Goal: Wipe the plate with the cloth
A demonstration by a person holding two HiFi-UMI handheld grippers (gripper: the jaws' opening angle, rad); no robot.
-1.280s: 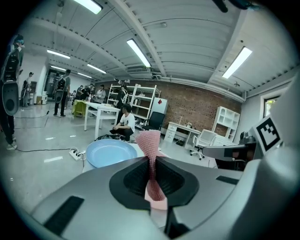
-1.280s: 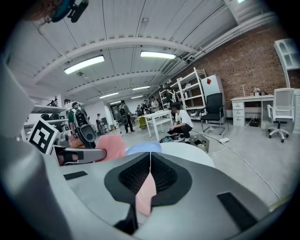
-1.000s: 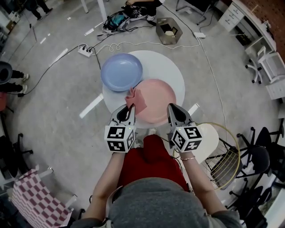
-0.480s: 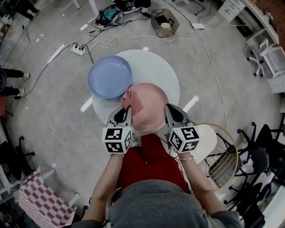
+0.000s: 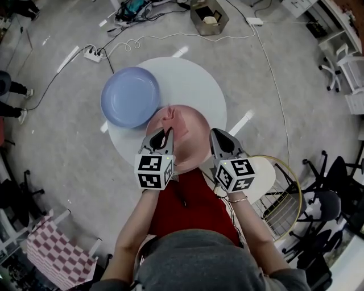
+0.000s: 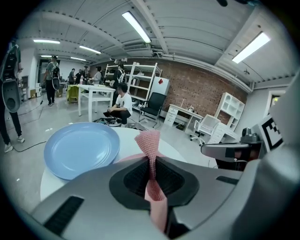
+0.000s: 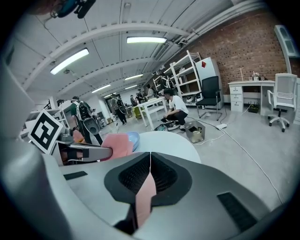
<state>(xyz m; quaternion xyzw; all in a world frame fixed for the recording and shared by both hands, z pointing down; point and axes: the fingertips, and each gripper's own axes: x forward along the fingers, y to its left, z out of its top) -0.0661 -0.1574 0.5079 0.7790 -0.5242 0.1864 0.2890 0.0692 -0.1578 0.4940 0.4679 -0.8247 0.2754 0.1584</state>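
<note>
A pink plate (image 5: 190, 139) lies at the near side of the round white table (image 5: 199, 85). My right gripper (image 5: 219, 138) is shut on the plate's right rim, and that rim (image 7: 144, 197) shows edge-on between the jaws. My left gripper (image 5: 164, 136) is shut on a pink cloth (image 5: 172, 120), which rests on the plate's upper left part. In the left gripper view the cloth (image 6: 150, 145) stands up out of the shut jaws. A blue plate (image 5: 130, 96) sits on the table's left side, apart from both grippers.
A gold wire basket with a white round top (image 5: 281, 196) stands close on the right. A power strip and cables (image 5: 91, 54) and an open box (image 5: 209, 14) lie on the floor beyond the table. Office chairs (image 5: 335, 193) stand right, and a checkered seat (image 5: 54, 253) is at lower left.
The left gripper has carried the cloth from the pink plate's left rim further onto the plate. The pink plate now lies nearer the table's near edge. The right gripper stays at the plate's right rim.
</note>
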